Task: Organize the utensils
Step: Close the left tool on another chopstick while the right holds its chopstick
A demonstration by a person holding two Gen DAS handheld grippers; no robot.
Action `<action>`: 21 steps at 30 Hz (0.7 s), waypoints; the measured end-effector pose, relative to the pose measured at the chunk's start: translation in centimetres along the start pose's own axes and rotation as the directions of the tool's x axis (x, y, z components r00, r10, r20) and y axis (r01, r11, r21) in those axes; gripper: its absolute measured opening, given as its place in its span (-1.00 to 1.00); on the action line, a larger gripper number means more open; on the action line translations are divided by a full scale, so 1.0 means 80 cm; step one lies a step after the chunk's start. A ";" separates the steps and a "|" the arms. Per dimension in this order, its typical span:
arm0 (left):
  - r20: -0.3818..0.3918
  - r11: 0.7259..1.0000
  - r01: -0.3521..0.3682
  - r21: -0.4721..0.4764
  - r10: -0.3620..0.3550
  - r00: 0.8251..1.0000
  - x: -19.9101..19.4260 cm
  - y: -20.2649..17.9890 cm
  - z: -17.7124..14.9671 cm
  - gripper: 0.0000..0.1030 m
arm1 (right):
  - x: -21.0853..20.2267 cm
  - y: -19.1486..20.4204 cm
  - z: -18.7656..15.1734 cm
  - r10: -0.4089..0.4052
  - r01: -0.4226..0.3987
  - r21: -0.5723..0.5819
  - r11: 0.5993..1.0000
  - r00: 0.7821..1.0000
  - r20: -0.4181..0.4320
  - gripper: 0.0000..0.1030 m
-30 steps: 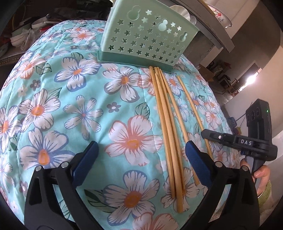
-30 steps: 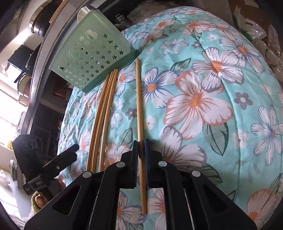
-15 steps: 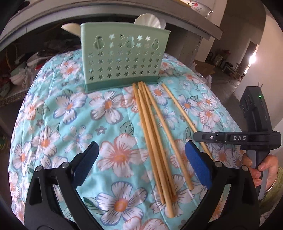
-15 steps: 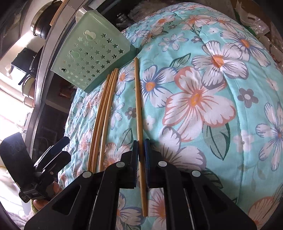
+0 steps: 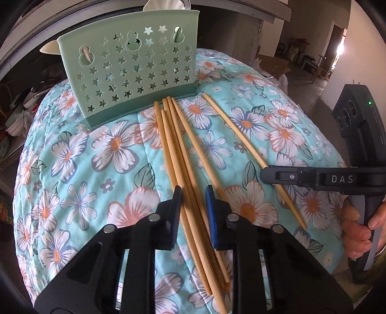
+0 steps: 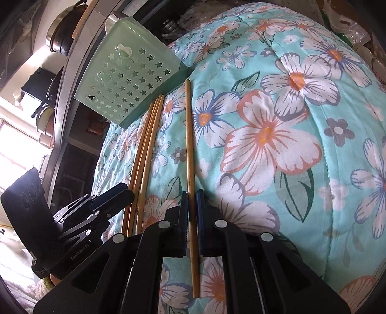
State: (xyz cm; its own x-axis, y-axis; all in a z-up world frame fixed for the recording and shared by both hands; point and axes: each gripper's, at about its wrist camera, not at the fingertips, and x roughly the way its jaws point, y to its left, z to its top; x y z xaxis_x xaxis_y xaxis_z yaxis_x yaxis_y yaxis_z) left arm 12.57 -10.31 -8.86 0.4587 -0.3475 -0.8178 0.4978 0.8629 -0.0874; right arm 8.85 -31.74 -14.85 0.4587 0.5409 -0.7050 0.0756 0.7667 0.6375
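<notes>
A green utensil holder [image 5: 131, 70] with star holes stands at the far end of the floral cloth [image 5: 96, 149]. A bundle of several wooden chopsticks [image 5: 179, 154] lies in front of it. My left gripper [image 5: 193, 200] has its jaws closed in around the bundle's near part. One single chopstick [image 6: 189, 135] lies apart to the right. My right gripper [image 6: 192, 205] is shut on it near its near end. The single chopstick [image 5: 243, 142] and the right gripper [image 5: 272, 172] also show in the left wrist view. The holder [image 6: 127, 79] and bundle [image 6: 144, 149] show in the right wrist view.
A white spoon head [image 5: 164, 4] sticks up from the holder. A grey shelf edge [image 5: 241, 9] runs behind the holder. A pot [image 6: 60, 31] and dishes sit on the shelf at the left of the right wrist view. The cloth drops off at both sides.
My left gripper has moved over the chopstick bundle and closed from wide open to tight around it. My right gripper has stayed shut on the single chopstick.
</notes>
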 end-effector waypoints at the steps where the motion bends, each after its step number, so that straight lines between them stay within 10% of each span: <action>1: -0.004 1.000 -0.002 -0.008 0.002 1.000 0.001 0.001 0.000 -0.70 | -0.001 -0.001 0.000 0.005 -0.005 0.000 1.000 1.000 0.000 -0.88; 21: 0.061 0.978 0.124 -0.165 -0.115 0.991 -0.034 0.031 0.003 -0.91 | -0.002 -0.004 0.000 0.012 -0.012 0.001 1.000 1.000 -0.002 -0.88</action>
State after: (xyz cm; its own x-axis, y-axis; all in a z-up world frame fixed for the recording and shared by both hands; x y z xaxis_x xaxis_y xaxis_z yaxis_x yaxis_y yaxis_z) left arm 12.74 -7.28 -6.72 0.4427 -0.4665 -0.7658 0.4223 0.8618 -0.2808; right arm 8.77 -32.11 -14.93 0.4580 0.5510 -0.6977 0.0706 0.7598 0.6463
